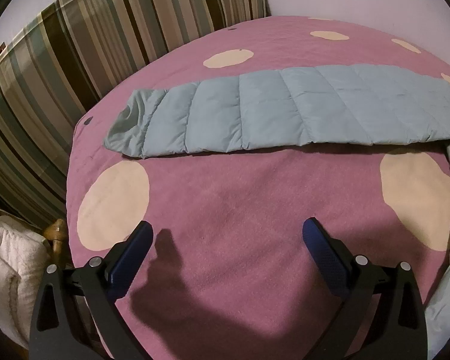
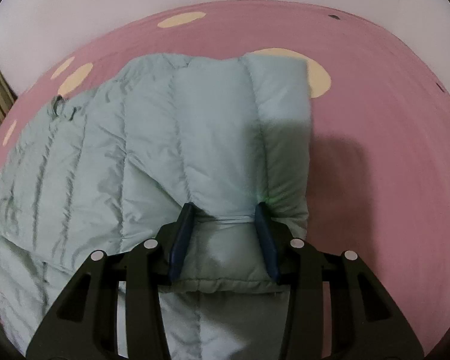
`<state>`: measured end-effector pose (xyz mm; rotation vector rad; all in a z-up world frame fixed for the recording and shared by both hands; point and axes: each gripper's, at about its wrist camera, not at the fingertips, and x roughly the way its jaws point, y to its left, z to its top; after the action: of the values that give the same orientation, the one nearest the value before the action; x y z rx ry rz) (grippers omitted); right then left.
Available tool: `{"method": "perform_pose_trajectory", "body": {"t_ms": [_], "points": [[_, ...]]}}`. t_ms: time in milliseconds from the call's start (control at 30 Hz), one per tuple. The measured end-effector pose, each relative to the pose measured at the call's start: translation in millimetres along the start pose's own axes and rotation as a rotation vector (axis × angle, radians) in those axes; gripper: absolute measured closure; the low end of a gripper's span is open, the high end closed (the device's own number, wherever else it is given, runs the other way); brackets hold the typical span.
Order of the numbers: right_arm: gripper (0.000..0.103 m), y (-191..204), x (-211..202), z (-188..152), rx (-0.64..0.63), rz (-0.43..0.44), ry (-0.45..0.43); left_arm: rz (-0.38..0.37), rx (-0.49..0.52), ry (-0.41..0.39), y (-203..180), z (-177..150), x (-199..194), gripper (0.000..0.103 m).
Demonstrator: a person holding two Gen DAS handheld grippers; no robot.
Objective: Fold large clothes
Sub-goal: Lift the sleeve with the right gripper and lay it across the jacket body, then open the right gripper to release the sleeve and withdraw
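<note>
A light blue quilted puffer jacket lies on a pink blanket with cream dots. In the left wrist view one sleeve stretches flat across the blanket, its cuff at the left. My left gripper is open and empty, hovering above bare blanket in front of that sleeve. In the right wrist view the jacket fills the middle and left. My right gripper is closed on a thick fold of the jacket's hem, with puffy fabric bunched between the blue pads.
Striped cushions stand along the left edge of the bed. A white fluffy blanket and a wooden post sit at lower left. A pale wall is behind the bed. Bare pink blanket lies right of the jacket.
</note>
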<state>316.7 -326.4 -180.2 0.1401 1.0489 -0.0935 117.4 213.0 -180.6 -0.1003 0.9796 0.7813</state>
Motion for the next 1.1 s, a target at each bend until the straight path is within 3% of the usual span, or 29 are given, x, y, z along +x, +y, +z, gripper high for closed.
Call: {"method": "perform_pose_trajectory", "body": {"t_ms": [267, 433, 600, 733, 900, 1100], "points": [[0.061, -12, -41, 37, 0.031, 0.047, -0.108, 0.005, 0.004, -0.003, -1, 0, 0, 0.004], [0.061, -25, -11, 71, 0.063, 0.009, -0.103, 0.009, 0.007, -0.004, -1, -1, 0, 0.004], [0.060, -25, 34, 78, 0.052, -0.017, -0.015, 0.014, 0.011, -0.006, -1, -1, 0, 0.004], [0.058, -20, 46, 77, 0.033, -0.041, -0.014, 0.022, 0.017, -0.007, -2, -1, 0, 0.004], [0.057, -24, 14, 71, 0.040, -0.017, -0.068, 0.019, 0.014, -0.008, -1, -1, 0, 0.004], [0.049, -51, -51, 26, 0.071, -0.040, -0.150, 0.021, 0.016, -0.006, -2, -1, 0, 0.004]]}}
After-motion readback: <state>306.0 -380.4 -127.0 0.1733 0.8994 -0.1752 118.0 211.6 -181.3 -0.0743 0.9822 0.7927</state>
